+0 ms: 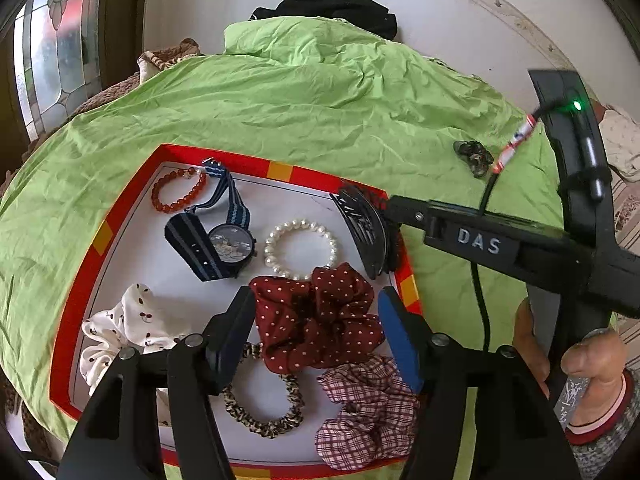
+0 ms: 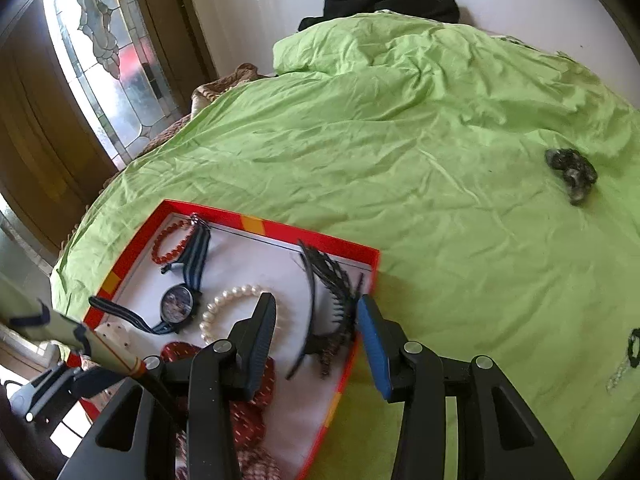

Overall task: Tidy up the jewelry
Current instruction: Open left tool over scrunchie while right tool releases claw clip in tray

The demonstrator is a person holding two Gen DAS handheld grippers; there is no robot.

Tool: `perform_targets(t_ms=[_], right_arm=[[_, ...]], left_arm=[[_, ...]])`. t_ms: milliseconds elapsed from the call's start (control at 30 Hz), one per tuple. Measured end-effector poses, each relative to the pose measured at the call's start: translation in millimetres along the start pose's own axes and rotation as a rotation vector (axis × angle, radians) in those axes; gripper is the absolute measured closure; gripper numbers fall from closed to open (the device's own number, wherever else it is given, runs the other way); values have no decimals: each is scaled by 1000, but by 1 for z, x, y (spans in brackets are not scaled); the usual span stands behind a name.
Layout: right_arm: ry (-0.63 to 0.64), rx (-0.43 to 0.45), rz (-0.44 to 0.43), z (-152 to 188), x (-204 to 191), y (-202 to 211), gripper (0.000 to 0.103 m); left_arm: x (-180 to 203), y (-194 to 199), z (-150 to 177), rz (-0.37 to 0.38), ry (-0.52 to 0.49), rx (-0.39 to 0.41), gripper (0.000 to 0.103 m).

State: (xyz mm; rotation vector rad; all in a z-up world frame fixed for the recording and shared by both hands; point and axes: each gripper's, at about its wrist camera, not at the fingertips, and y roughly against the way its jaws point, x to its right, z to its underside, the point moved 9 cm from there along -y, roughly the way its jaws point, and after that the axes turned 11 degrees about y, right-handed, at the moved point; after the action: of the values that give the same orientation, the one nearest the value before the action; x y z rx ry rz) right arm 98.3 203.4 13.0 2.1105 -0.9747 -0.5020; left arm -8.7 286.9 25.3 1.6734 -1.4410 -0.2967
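Observation:
A red-rimmed white tray (image 1: pixel 276 171) lies on the green sheet and holds a red bead bracelet (image 1: pixel 178 191), a striped-strap watch (image 1: pixel 224 236), a pearl bracelet (image 1: pixel 300 249), several scrunchies and a black hair claw clip (image 1: pixel 366 230). My left gripper (image 1: pixel 316 324) is open, its fingers either side of the dark red dotted scrunchie (image 1: pixel 316 320). My right gripper (image 2: pixel 316 340) is open above the tray's right edge, with the claw clip (image 2: pixel 328 312) lying free between its fingers. A dark scrunchie (image 2: pixel 572 172) lies on the sheet far right.
The green sheet (image 2: pixel 420 160) covers the bed. Black cloth (image 2: pixel 392 0) lies at the far edge by the white wall. A leaded-glass door (image 2: pixel 104 60) stands at left. A small dark item (image 2: pixel 634 344) lies at the right edge of the sheet.

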Motion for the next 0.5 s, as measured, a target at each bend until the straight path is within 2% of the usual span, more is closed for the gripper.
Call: perform_targets(t_ms=[333, 500], right_arm=[[-74, -8, 44, 26, 42, 18, 57], [-103, -14, 68, 36, 59, 25, 56]], left_arm=[[5, -1, 5, -55, -25, 23, 41], [13, 7, 6, -41, -42, 54, 41]])
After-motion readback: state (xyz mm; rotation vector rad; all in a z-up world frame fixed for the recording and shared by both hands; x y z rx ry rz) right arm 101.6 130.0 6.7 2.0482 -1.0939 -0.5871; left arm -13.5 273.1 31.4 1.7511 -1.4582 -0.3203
